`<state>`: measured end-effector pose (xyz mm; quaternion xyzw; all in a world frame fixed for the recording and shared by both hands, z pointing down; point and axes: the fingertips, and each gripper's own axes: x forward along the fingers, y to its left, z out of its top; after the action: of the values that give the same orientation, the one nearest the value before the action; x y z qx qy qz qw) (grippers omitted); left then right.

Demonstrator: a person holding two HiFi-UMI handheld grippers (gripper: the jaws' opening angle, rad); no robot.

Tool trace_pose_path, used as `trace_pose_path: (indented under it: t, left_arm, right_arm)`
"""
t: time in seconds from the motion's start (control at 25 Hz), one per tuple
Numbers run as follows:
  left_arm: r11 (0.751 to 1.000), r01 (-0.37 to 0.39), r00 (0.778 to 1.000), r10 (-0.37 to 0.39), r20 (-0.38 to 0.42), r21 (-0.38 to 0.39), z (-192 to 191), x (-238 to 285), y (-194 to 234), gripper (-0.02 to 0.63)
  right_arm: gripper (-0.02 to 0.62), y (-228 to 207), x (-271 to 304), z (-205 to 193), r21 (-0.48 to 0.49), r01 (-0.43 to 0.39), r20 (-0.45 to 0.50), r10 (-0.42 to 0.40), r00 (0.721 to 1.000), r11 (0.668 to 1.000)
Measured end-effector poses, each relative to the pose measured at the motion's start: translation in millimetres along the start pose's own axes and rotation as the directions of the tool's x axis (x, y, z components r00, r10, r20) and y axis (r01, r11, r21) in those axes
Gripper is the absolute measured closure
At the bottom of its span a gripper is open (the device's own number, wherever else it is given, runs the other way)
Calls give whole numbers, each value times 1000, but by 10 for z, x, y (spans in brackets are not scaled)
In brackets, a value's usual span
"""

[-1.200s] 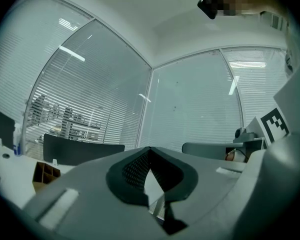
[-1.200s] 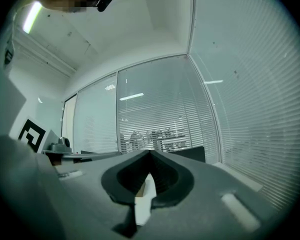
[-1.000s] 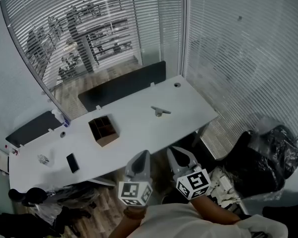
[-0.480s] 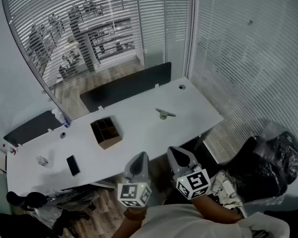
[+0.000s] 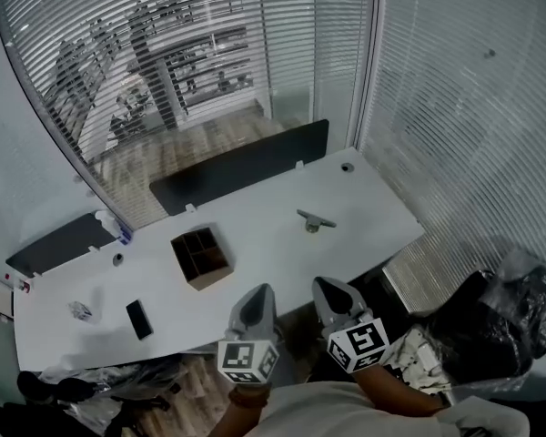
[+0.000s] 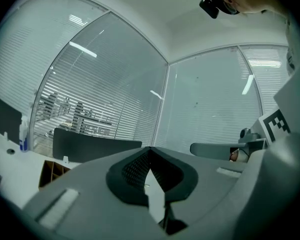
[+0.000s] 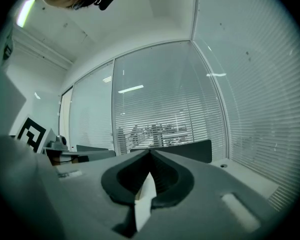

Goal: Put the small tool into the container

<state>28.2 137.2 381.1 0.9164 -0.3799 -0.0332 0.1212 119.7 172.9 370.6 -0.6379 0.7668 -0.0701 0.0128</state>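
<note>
The approach is in hand, with nothing grasped yet. The small tool (image 5: 316, 220) lies on the white counter (image 5: 373, 198), well apart from the compartmented container (image 5: 201, 257) to its left. The left gripper (image 5: 262, 294) and right gripper (image 5: 326, 288) are both closed and empty, short of the counter's near edge. Next, the right gripper likely must open and reach the tool. Against a second ago, the counter sits nearer the grippers, while tool and container lie unmoved

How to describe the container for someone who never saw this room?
Find the long white table by the glass wall. Near its middle, between the black phone and the small grey tool, stands the container: the only brown box, open-topped, with compartments.
</note>
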Motion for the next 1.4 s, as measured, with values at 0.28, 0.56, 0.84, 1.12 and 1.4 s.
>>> trace_pose_path:
  t: [0.28,0.56,0.84,1.12,1.4]
  left_arm:
    - [1000,16,999,-17,-35,-15,75,491,299,603]
    - [999,47,999,-47,-22,-6,379,1003,693,603]
    - [998,65,998,-65,5,5,611,1335,1054,603]
    - [997,74,997,-74,23,5,722,1605,1389,603]
    - [997,77,997,-76,29,-17,759,1763,1624,603]
  right_arm:
    - [594,-213,579,38,7,14,-32,-13,999,1000]
    - [594,-413,1211,267,-6,54,-20,-54,998,999]
    - [594,-423,1766,427,-18,52,9,-51,999,999]
    - [594,-469,2209,456,-28,61,23,-60,998,998]
    - [594,-444,2488,409,-45,62,10,-62,998,997]
